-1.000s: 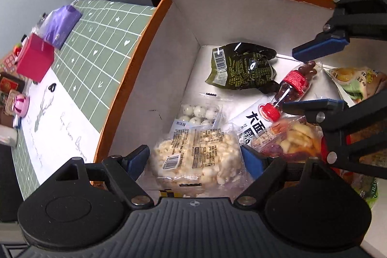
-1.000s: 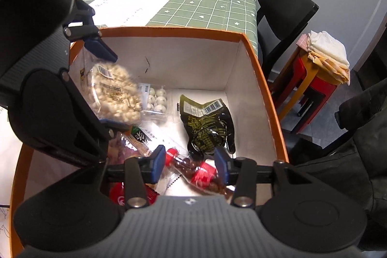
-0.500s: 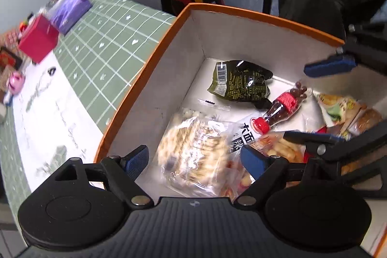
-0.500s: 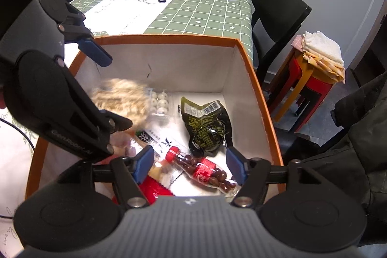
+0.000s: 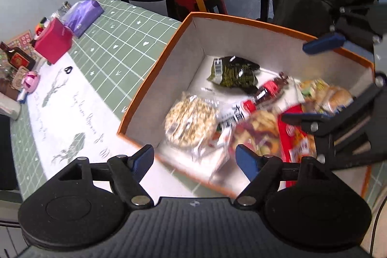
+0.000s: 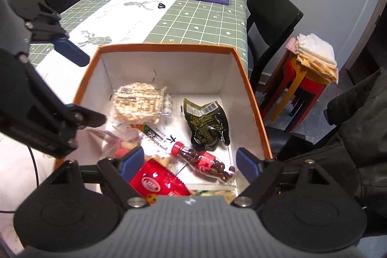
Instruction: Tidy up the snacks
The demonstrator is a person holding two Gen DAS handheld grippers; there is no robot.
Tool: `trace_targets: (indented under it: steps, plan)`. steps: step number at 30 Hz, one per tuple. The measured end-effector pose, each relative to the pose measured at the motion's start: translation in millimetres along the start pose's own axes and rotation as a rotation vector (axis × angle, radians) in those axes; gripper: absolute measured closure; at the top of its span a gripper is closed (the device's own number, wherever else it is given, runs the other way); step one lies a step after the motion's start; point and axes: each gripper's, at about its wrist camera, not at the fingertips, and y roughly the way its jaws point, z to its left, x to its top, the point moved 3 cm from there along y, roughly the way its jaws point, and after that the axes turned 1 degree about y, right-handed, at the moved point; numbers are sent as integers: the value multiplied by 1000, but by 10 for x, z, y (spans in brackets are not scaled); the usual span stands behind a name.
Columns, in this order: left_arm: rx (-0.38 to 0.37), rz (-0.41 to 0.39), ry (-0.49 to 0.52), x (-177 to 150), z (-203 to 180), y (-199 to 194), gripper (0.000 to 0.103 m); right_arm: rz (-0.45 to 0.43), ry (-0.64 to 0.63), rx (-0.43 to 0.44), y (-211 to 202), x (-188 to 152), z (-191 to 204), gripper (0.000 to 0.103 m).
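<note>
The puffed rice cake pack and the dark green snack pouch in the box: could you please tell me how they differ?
The puffed rice cake pack is round, pale and clear-wrapped, so its contents show; the dark green snack pouch is opaque, crinkled and irregular. The pack lies in the far left corner of the orange box, the pouch nearer the right wall. Both lie flat, barcodes up, and neither is gripped.

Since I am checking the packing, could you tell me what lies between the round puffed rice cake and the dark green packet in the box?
Small white balls in a clear pack lie between the rice cake and the dark green packet, seen in the right wrist view.
</note>
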Motion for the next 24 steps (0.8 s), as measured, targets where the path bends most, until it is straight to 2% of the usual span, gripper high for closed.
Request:
trace_targets:
  steps: [4,8,19,22,24]
  plan:
    - [30,-24,14,-212,-61,-297,13,-30,-26,-17,-255,-57,154,15]
    - [47,-86,-7,-495,-111,-651,13,-63,-59,-23,-510,-183,351,14]
    - [136,-324,-193,-1427,-257,-1427,13,-240,-45,-16,-1228,-765,951,13]
    - [165,-359,-250,-1673,-318,-1533,13,-294,-30,-14,-1372,-919,1109,12]
    - [150,-378,-314,-1850,-336,-1598,13,-324,-17,-18,-1449,-1005,1201,12]
